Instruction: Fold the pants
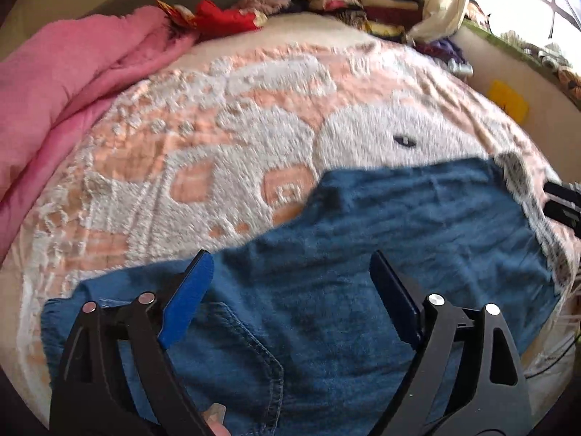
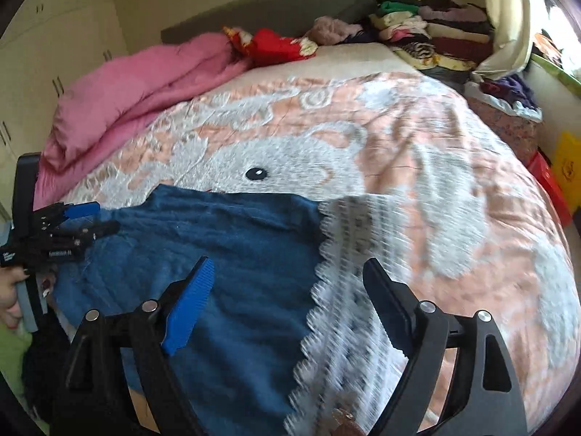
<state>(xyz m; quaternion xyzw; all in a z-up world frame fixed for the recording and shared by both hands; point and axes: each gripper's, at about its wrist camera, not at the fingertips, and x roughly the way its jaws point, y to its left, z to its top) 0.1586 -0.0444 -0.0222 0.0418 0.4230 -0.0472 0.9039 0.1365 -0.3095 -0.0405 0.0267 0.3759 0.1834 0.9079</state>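
Note:
Blue denim pants lie flat across the near part of the bed, a stitched pocket towards me in the left wrist view. My left gripper hovers just over them, open, nothing between its fingers. In the right wrist view the pants end on the right under a white lace-edged piece. My right gripper is open above that edge, holding nothing. The left gripper shows at the pants' left end, held by a hand. Part of the right gripper peeks in at the far right.
The bed carries a peach and white rabbit blanket. A pink quilt is bunched along the left side. Red cloth and stacks of folded clothes sit at the head. Yellow and red boxes stand beside the bed on the right.

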